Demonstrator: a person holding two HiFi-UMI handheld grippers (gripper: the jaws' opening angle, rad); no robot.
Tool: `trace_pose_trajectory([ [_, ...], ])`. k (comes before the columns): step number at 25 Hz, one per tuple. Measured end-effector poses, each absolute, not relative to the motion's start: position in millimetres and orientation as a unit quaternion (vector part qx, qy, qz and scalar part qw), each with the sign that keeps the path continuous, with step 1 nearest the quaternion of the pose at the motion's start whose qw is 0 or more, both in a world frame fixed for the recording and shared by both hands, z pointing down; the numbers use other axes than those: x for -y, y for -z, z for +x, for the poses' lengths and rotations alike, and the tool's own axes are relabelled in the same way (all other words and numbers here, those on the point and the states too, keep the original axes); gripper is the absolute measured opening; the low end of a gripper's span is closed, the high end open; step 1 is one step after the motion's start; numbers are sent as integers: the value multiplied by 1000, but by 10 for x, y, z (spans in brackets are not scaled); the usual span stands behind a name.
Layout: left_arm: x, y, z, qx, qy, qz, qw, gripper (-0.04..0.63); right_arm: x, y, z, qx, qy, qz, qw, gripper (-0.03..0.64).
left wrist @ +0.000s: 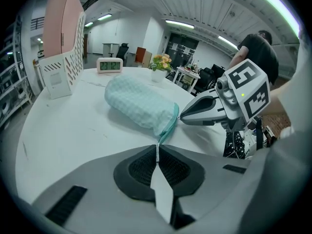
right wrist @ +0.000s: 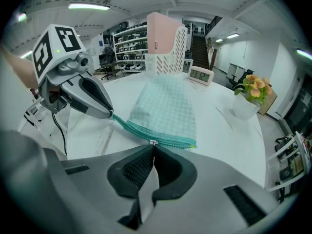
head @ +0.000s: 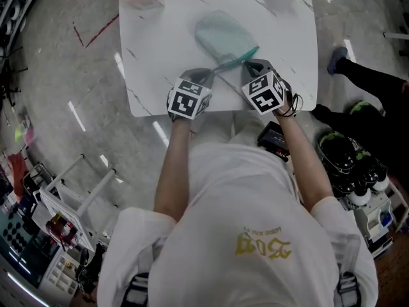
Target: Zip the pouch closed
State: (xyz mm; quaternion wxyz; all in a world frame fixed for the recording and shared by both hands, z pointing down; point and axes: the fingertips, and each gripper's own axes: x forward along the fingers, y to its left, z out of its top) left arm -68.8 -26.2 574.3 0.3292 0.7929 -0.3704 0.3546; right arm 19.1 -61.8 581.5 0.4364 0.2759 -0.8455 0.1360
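Note:
A mint-green checked pouch (head: 222, 34) lies on the white marble table (head: 153, 56), its teal zipper edge (head: 238, 57) toward me. My left gripper (head: 213, 71) is shut on the zipper's loose tape end (left wrist: 157, 150), with the pouch (left wrist: 139, 104) just beyond its jaws. My right gripper (head: 248, 62) is shut on the small metal zipper pull (right wrist: 153, 142), part-way along the zipper edge (right wrist: 161, 136) of the pouch (right wrist: 165, 108). Each gripper shows in the other's view: the right one (left wrist: 182, 116) at the zipper, the left one (right wrist: 111, 114) holding the tape taut.
A pink file box in a white perforated holder (left wrist: 61, 48) stands at the table's far left corner, a digital clock (left wrist: 110, 65) beside it. A flower pot (right wrist: 246, 99) sits at the far right. A person in black (head: 377, 82) is beside the table; shoes lie on the floor.

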Motion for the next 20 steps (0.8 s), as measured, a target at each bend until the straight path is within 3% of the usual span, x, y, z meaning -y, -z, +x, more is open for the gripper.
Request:
trace_pose_trajectory([
  [20,592,-5729,-1139,390,-346,788,329,34,931,-5839,185,826,-153,310,445,15],
])
